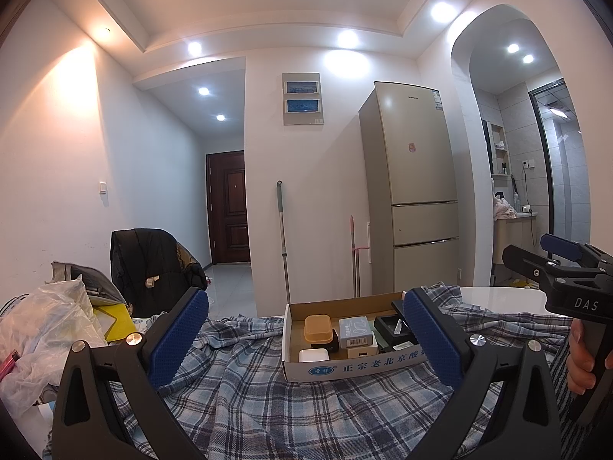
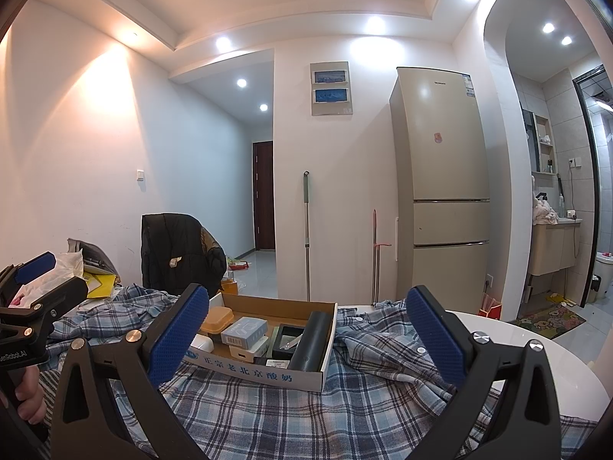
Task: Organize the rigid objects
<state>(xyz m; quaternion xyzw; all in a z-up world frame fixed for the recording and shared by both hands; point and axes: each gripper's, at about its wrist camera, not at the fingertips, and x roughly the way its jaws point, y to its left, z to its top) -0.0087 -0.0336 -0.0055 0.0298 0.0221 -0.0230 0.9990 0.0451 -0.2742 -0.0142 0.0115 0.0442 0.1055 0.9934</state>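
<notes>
Both grippers hover w/ jaws apart, holding nothing: left gripper (image 1: 306,341), right gripper (image 2: 306,341). Cardboard box (image 2: 245,370) lies just ahead on the plaid cloth (image 2: 291,421) over the bench, roughly centred btw them. Inside the box: dark cylinder (image 2: 312,345) at its right wall, long axis front-to-back, nearer the right gripper. Left of it, an orange lidded case (image 2: 217,320) and grey carton (image 2: 244,332).

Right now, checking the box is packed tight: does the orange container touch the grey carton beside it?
Cannot tell. In the right wrist view the orange container overlaps the grey carton, hiding any contact or gap.
</notes>
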